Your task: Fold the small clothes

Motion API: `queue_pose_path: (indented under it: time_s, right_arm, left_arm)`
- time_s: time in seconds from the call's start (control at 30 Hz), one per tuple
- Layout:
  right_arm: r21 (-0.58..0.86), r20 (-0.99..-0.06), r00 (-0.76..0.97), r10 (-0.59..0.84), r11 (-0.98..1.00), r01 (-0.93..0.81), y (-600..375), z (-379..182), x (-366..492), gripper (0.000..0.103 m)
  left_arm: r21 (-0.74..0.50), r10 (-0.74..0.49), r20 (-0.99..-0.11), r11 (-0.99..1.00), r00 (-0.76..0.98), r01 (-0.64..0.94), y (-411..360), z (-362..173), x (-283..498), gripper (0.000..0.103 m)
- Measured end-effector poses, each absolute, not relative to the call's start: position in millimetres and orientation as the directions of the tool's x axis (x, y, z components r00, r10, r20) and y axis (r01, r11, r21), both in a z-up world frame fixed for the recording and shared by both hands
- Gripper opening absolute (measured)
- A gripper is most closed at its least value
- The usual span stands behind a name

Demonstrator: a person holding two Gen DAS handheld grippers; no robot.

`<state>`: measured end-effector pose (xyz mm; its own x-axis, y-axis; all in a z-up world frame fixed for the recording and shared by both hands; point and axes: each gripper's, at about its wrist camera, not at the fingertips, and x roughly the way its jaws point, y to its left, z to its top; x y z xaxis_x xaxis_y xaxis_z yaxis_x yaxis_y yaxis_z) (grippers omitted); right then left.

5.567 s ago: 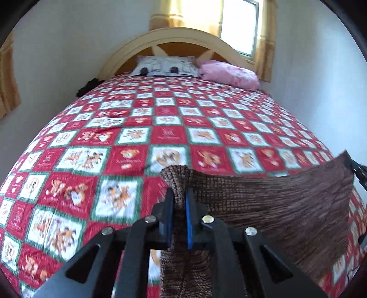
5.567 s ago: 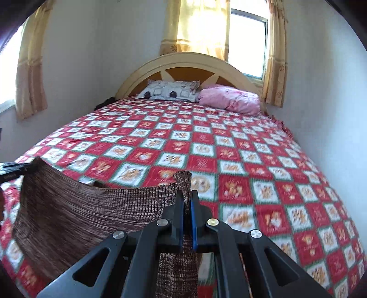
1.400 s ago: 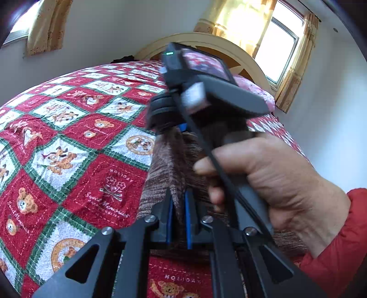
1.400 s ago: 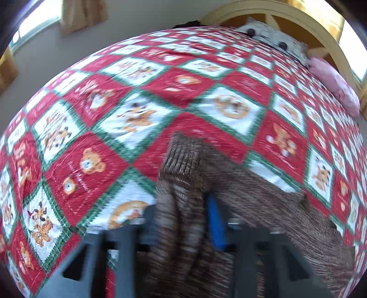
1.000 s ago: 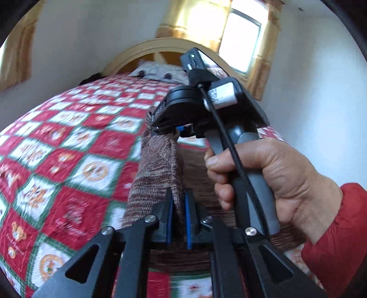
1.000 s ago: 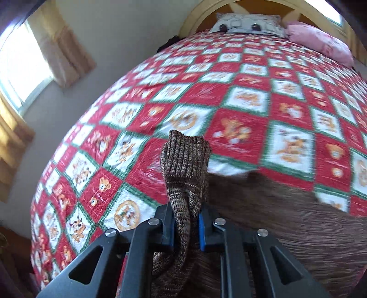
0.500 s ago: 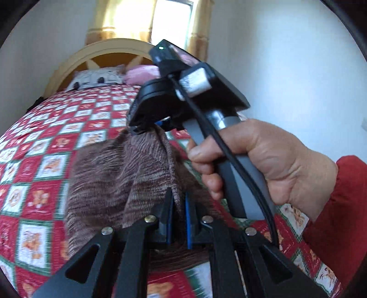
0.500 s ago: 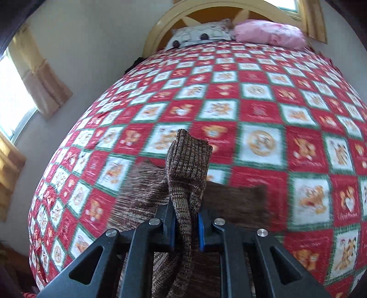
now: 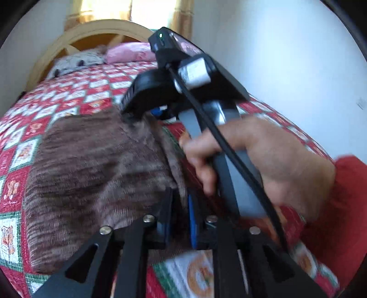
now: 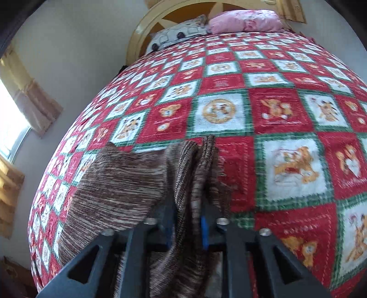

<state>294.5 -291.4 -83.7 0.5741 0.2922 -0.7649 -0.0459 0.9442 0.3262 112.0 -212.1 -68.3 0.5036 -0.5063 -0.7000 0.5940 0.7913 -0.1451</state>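
Note:
A brown knit garment [image 9: 96, 165] lies folded in a flat slab on the red, white and green bear-print bedspread [image 9: 75, 96]. My left gripper [image 9: 179, 206] sits at the garment's near right edge. Its jaws are opening, with the fabric edge loose between the blue pads [image 9: 192, 220]. A hand [image 9: 252, 155] in a red sleeve holds my right gripper [image 9: 142, 114] at the garment's far right corner. In the right wrist view the right gripper [image 10: 187, 220] is opening too. A bunched fold of the garment [image 10: 190, 183] still stands between its parted pads.
A grey patterned pillow [image 10: 179, 32] and a pink pillow [image 10: 245, 20] lie against the arched wooden headboard [image 9: 91, 29]. A white wall [image 9: 286, 57] runs along the bed's right side. Curtained windows [image 10: 13, 119] stand on the left. Bare bedspread [image 10: 298, 160] spreads right of the garment.
Both pairs of jaws, clamped on the garment before, have parted. The garment went from hanging stretched between the grippers to lying folded on the bed. Both grippers sank toward it.

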Motion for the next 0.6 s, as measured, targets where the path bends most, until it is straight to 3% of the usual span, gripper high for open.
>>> queue_pose_path:
  time_s: [0.03, 0.13, 0.3, 0.5, 0.6]
  right_arm:
    - [0.339, -0.767, 0.571, 0.291, 0.940, -0.024, -297, -81, 291, 0.033]
    - [0.372, -0.755, 0.600, 0.263, 0.926, 0.062, -319, -67, 265, 0.039]
    - [0.337, -0.681, 0.704, 0.200, 0.940, 0.059, -315, -30, 184, 0.039]
    - [0.270, -0.701, 0.677, 0.226, 0.962, -0.041, -248, -34, 115, 0.040]
    - [0.270, -0.709, 0.669, 0.224, 0.962, -0.036, -231, -44, 101, 0.055]
  left_arm:
    - [-0.154, -0.522, -0.705, 0.774, 0.481, 0.614, -206, -67, 109, 0.027]
    - [-0.193, -0.579, -0.683, 0.732, 0.446, 0.654, -165, -55, 82, 0.074]
    - [-0.200, -0.526, -0.648, 0.816, 0.551, 0.543, -93, -41, 69, 0.078]
    - [-0.164, -0.345, -0.698, 0.930, 0.628, 0.328, -41, -44, 96, 0.078]
    - [-0.174, -0.332, -0.703, 0.938, 0.629, 0.301, -33, -47, 100, 0.078]
